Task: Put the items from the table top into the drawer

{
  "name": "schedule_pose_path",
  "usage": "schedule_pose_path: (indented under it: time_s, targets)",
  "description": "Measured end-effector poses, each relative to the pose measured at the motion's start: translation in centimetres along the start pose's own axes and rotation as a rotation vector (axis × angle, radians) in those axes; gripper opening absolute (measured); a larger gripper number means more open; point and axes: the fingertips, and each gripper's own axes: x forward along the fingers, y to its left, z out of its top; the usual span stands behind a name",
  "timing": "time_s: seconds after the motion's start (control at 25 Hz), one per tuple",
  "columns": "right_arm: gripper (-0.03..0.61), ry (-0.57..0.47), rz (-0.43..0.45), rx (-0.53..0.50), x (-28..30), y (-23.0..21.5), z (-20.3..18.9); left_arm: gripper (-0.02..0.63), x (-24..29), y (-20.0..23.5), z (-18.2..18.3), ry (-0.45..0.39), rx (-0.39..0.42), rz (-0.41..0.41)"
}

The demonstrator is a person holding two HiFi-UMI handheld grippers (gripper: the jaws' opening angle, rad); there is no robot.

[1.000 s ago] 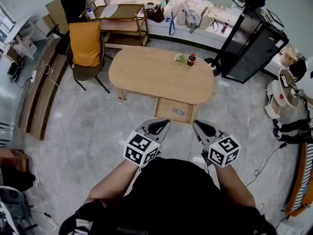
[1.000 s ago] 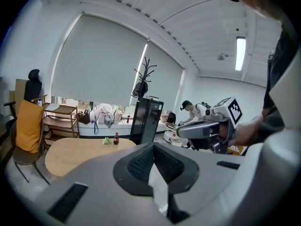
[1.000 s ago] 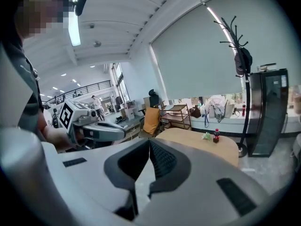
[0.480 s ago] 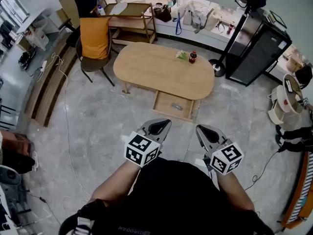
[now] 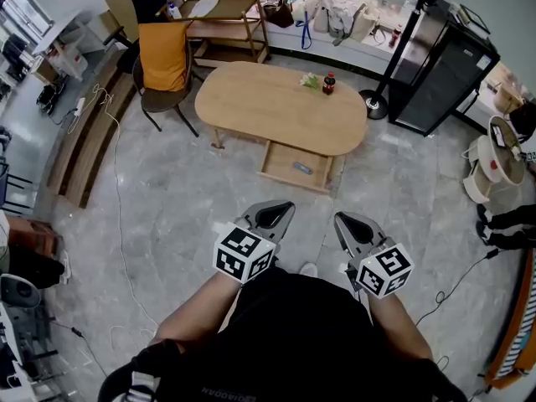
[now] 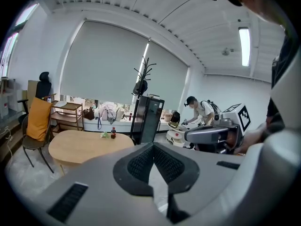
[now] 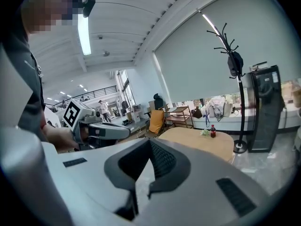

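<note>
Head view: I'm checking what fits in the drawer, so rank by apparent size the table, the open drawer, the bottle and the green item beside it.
1. table
2. open drawer
3. bottle and green item: both tiny and alike at this distance, so I leave them unranked.

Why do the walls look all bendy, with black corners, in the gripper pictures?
Left gripper view: a wide-angle lens bows the ceiling, blacks out the corners, makes the left gripper loom huge. Right gripper view: same bulge, the coat rack curves, the ceiling lamp glares. Head view: sharp at the oval table, floor bending toward the edges.
</note>
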Motion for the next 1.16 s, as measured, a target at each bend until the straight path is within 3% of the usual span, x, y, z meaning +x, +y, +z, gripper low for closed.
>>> schedule_pose_path:
  time_s: [0.4,1.16]
  targets:
    - [0.003,0.000,0.023,-0.039,-1.6,0.8,0.0,0.002,-0.4,-2.4,-0.7,0.004,0.013,0.001]
    - [0.003,0.004,0.027,-0.053,-1.4,1.2,-0.4,0.002,-0.9,-2.1,-0.2,-0.006,0.033,0.013]
